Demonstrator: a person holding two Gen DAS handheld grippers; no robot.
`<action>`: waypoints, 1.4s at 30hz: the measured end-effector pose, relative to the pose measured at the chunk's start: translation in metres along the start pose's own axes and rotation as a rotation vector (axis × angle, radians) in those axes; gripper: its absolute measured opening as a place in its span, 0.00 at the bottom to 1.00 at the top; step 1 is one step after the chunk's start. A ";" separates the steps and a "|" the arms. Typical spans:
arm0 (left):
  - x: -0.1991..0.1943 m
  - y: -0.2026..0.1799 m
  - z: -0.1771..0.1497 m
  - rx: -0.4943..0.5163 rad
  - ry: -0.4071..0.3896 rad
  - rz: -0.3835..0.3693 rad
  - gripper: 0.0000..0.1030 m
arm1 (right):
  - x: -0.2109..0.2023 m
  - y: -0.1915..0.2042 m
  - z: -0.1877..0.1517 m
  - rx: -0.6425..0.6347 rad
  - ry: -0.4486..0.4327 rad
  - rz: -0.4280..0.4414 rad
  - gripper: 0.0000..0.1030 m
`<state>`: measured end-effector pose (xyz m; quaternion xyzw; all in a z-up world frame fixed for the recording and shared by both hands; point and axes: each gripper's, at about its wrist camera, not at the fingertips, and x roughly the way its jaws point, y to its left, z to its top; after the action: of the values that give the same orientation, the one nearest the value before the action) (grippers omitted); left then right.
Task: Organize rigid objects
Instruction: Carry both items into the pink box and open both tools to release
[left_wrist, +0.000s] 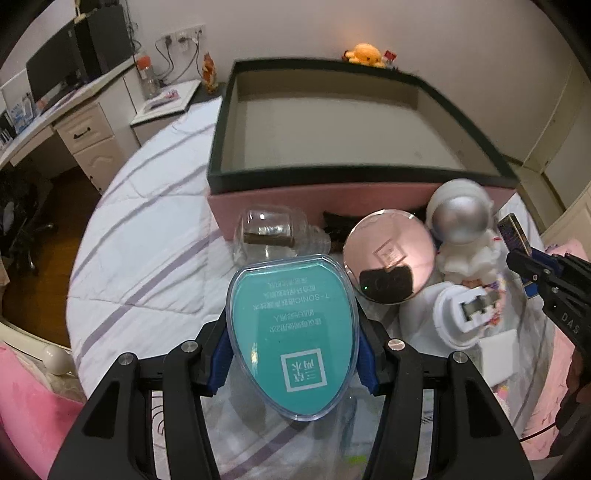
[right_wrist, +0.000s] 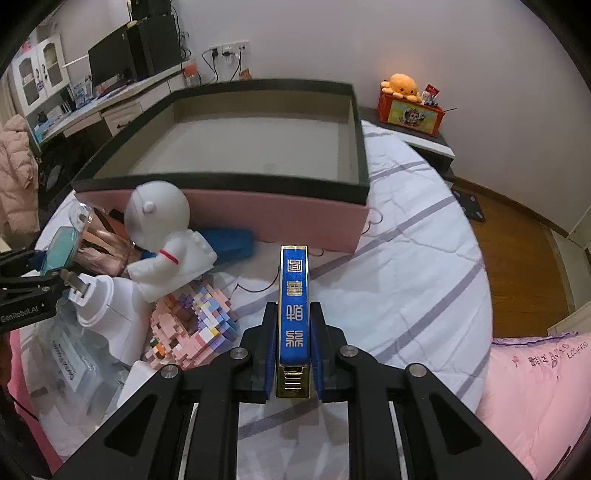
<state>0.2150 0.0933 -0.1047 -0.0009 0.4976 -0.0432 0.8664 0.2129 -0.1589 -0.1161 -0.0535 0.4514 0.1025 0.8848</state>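
Teal oval case (left_wrist: 293, 343), clear rim, white print and white square logo. Blue slim box (right_wrist: 294, 314), gold characters, gold ends. Open box (left_wrist: 369, 195): pink outer wall, black rim, grey-beige inside. White astronaut figure (right_wrist: 162, 236), silver visor, red stripe on arm. Round mirror (left_wrist: 389, 254) tinted pink. Brick model (right_wrist: 192, 328) pink, purple, white, some orange. Bed sheet (right_wrist: 406, 280) white with lilac stripes. Pink quilt (right_wrist: 535, 387), purple lettering. Orange plush octopus (right_wrist: 402, 86) on red-yellow tin (right_wrist: 410, 116). Both hand-held grippers black, blue pads (right_wrist: 269, 354).
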 end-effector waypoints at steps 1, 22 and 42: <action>-0.005 0.000 0.000 0.002 -0.012 0.003 0.54 | -0.005 0.001 0.000 -0.001 -0.013 -0.005 0.15; -0.172 -0.043 -0.032 0.048 -0.477 0.009 0.54 | -0.163 0.025 -0.029 -0.012 -0.450 -0.063 0.15; -0.148 -0.053 0.016 0.095 -0.458 -0.007 0.54 | -0.160 0.015 0.006 0.006 -0.504 -0.061 0.15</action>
<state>0.1509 0.0511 0.0332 0.0283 0.2856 -0.0685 0.9555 0.1223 -0.1642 0.0172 -0.0371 0.2152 0.0844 0.9722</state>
